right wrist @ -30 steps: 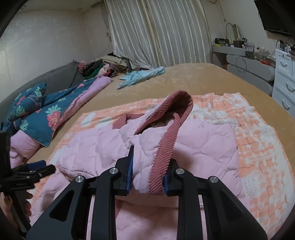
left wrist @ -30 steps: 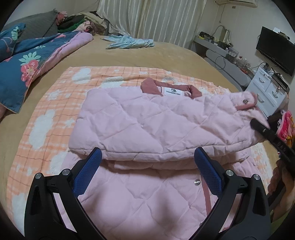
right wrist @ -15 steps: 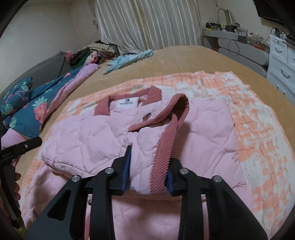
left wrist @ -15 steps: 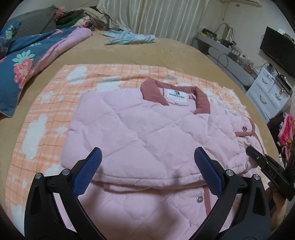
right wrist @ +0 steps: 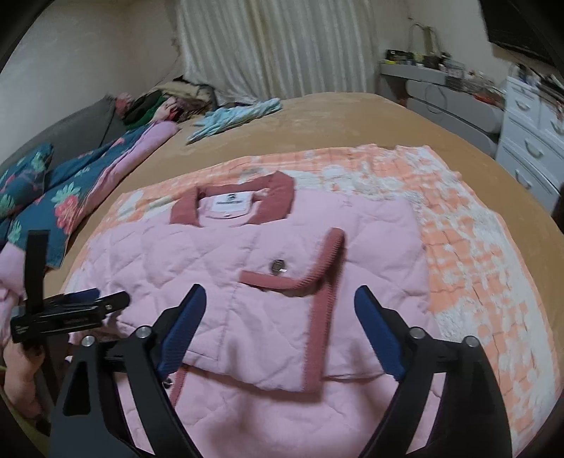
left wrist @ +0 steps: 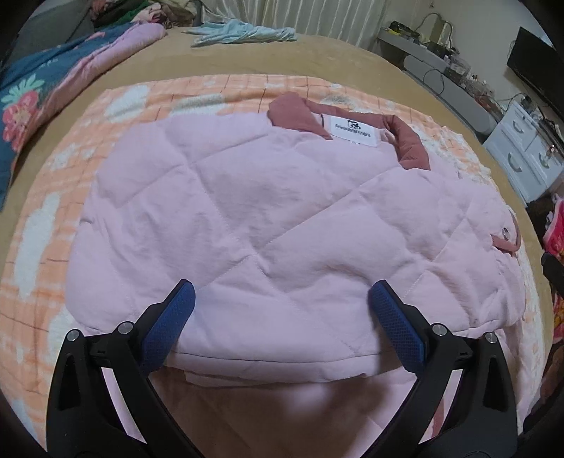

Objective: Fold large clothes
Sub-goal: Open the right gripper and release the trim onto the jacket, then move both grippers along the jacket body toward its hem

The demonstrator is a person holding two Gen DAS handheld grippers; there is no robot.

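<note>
A pink quilted jacket (left wrist: 282,225) with dark rose trim lies folded over itself on an orange checked blanket (left wrist: 46,225). Its collar and white label (left wrist: 352,132) point away from me. My left gripper (left wrist: 282,299) is open and empty, its blue pads just above the near folded edge. In the right wrist view the jacket (right wrist: 268,260) shows a rose-edged front panel with a metal snap (right wrist: 278,266). My right gripper (right wrist: 280,303) is open and empty over that panel. The left gripper (right wrist: 70,310) shows at that view's left edge.
The blanket lies on a tan bed (right wrist: 335,119). A floral blue quilt (left wrist: 31,98) lies at the left, a light blue garment (left wrist: 243,31) at the far side. White drawers (right wrist: 528,148) and a shelf stand at the right.
My right gripper has opened and let go of the rose-trimmed jacket edge, which now lies flat on the fold. Both grippers have moved closer over the jacket.
</note>
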